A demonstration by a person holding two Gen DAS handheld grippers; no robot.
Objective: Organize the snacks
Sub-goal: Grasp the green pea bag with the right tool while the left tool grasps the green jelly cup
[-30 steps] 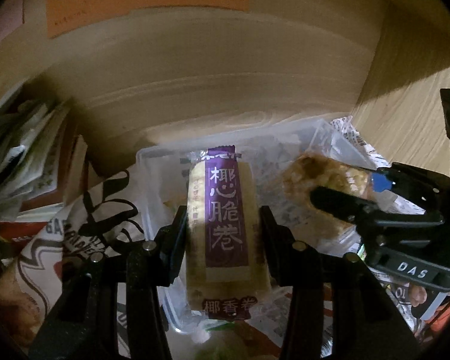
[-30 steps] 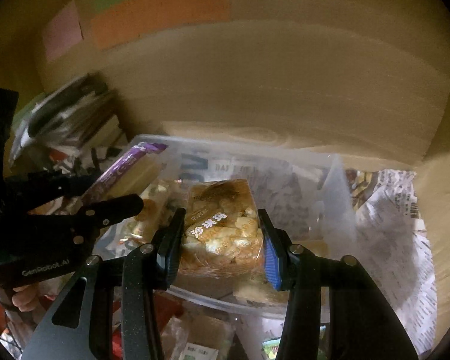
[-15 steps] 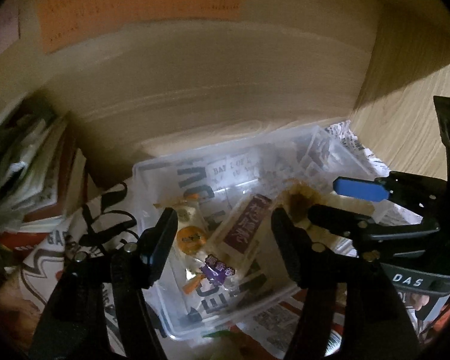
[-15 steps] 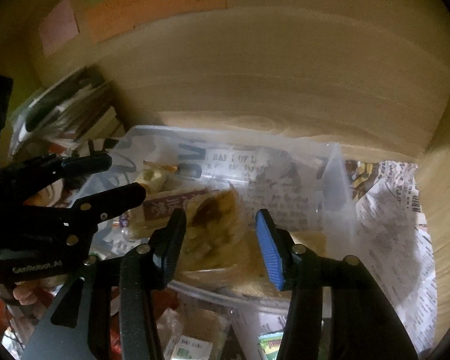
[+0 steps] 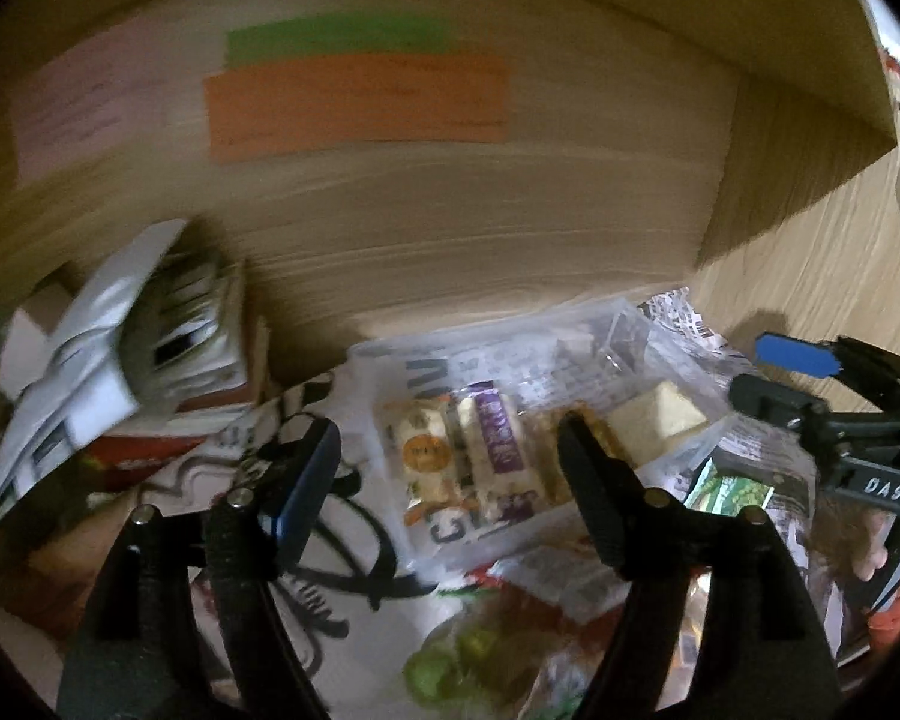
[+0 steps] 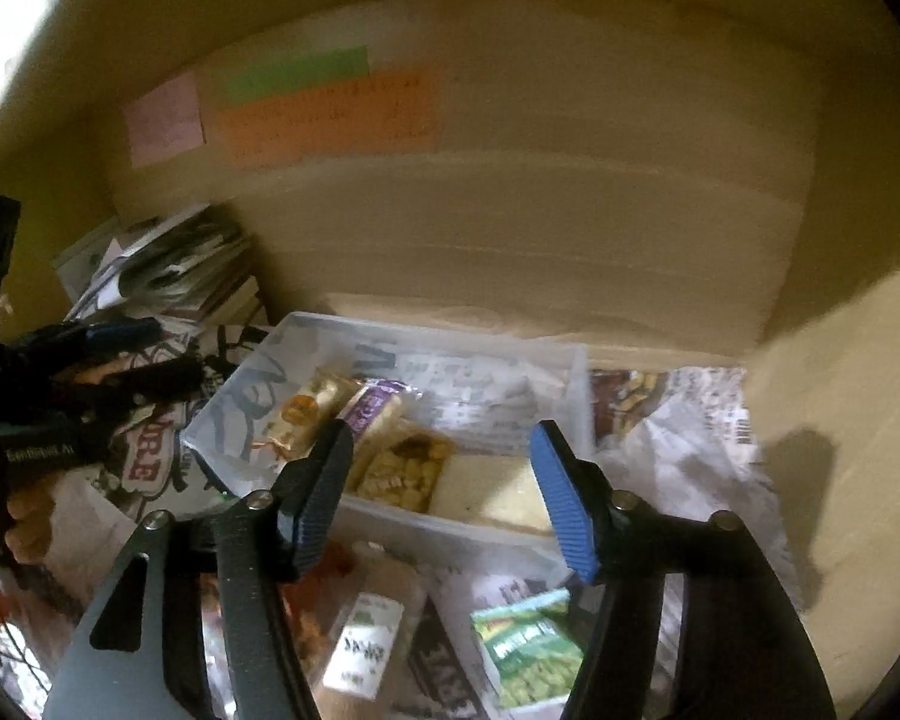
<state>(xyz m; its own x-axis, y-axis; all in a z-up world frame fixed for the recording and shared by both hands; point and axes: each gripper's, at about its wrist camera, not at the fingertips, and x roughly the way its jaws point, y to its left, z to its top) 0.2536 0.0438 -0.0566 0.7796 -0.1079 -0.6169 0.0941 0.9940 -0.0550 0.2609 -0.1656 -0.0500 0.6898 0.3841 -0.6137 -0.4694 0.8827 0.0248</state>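
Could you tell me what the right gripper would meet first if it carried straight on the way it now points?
Probably the clear plastic bin: the right gripper, open and empty, points down at its near side, where the golden snack pack lies. Depth is uncertain.

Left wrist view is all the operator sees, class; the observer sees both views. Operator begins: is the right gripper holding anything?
Observer: No. The right gripper has just been opening its jaws; nothing sits between its pads, and the clear tub lies beyond them.
Operator: Something in the tub is half hidden here.
Observer: A golden grain bar, lying between the purple-labelled roll and a pale slab.
Operator: Anything in front of the tub?
Observer: A brown packet with a white label.
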